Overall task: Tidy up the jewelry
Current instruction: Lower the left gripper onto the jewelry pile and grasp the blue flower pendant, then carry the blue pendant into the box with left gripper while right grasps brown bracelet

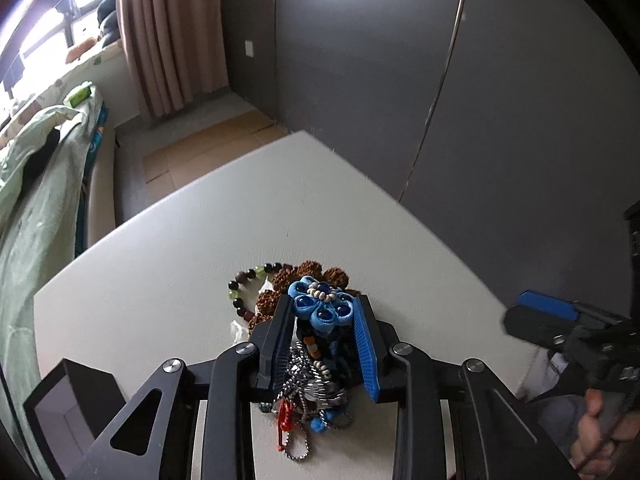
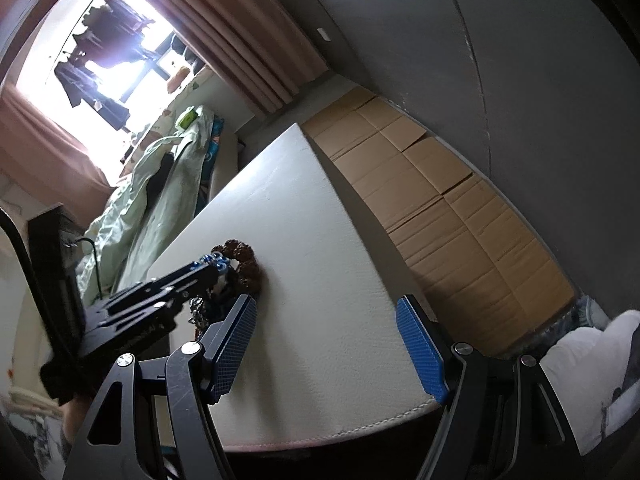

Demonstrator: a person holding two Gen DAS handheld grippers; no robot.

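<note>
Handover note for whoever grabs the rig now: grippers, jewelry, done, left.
Left gripper: jaws closed in on the blue flower ornament atop the jewelry pile; pads look to press it.
Right gripper: open, empty, over the bare white table.
Brown bead bracelet and green-and-dark bead bracelet lie tangled in the pile.
Done: nothing sorted.
Left: lift ornament, separate everything.

A home bedroom: an unmade bed [image 1: 44,168] with green bedding at left, pink curtains [image 1: 168,32] by the bright window [image 2: 100,40] upper left.

Each black gripper [image 1: 324,304] has blue ribbed pads [image 2: 420,350] and silver screws.
</note>
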